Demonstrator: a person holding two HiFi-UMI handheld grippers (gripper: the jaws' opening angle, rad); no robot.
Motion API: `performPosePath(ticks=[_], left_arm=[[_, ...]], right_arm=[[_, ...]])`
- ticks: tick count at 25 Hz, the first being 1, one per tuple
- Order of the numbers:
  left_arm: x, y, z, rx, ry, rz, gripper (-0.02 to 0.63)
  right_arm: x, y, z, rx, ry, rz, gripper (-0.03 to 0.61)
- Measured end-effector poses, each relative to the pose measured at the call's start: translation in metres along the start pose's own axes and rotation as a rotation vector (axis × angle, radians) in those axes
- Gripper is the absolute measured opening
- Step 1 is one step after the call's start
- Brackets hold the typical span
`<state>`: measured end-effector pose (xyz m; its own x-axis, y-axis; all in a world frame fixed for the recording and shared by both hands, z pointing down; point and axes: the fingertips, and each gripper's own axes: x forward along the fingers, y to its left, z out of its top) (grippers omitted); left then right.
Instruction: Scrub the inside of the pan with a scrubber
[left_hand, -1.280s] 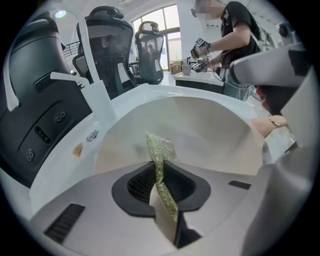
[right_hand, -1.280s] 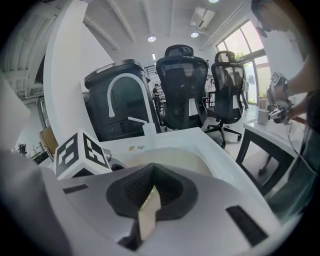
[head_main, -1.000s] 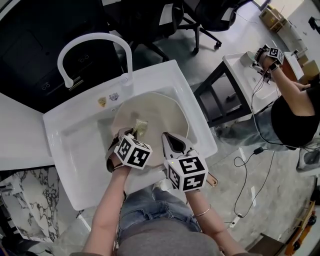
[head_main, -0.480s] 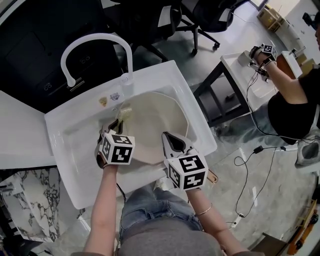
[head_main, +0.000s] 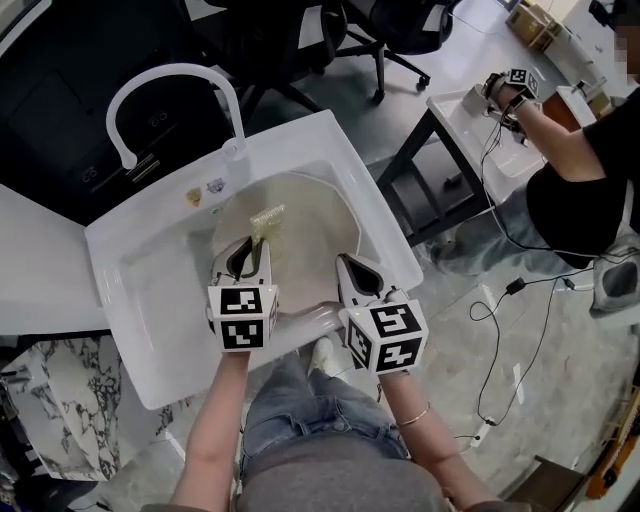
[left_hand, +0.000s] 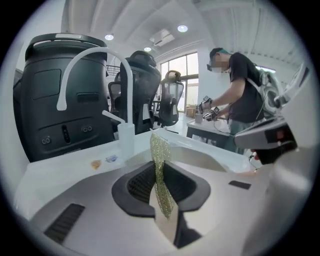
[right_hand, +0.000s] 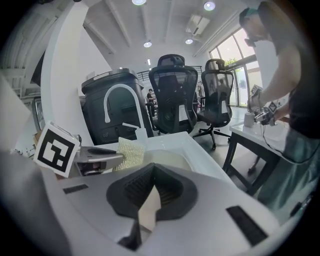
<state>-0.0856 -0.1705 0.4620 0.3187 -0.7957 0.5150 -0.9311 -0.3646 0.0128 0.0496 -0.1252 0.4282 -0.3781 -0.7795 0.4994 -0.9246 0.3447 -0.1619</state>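
- left gripper (head_main: 256, 246) points forward, jaws pinched on the scrubber (head_main: 266, 220)
- right gripper (head_main: 352, 268) level beside it, jaws together, nothing between

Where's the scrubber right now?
In the head view the scrubber is left of centre, clamped in the left gripper and held over the left side of the pan inside the sink.
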Motion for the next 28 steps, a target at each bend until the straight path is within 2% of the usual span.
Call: performPosePath(ticks=[7, 11, 17, 25, 28], left_arm=[[-0.006, -0.085, -0.018, -0.089, 0.039, -0.087, 0.063], [-0.012, -0.102, -0.027, -0.086, 0.045, -0.073, 0.063], [-0.018, -0.102, -0.033, -0.024, 0.064, -0.044, 0.063], [-0.021, -0.073, -0.050, 0.014, 0.135, -0.043, 0.063], [-0.022, -0.057, -0.056, 0.024, 0.147, -0.018, 0.063]], right_arm=[[-0.023, -0.015, -0.009, 0.009, -0.014, -0.008, 0.011], [-0.030, -0.016, -0.014, 0.001, -0.015, 0.001, 0.011], [-0.029, -0.009, -0.021, -0.012, 0.000, 0.038, 0.011], [-0.012, 0.008, -0.019, -0.025, 0.015, 0.074, 0.011], [-0.005, 0.015, -0.020, -0.035, 0.027, 0.084, 0.011]])
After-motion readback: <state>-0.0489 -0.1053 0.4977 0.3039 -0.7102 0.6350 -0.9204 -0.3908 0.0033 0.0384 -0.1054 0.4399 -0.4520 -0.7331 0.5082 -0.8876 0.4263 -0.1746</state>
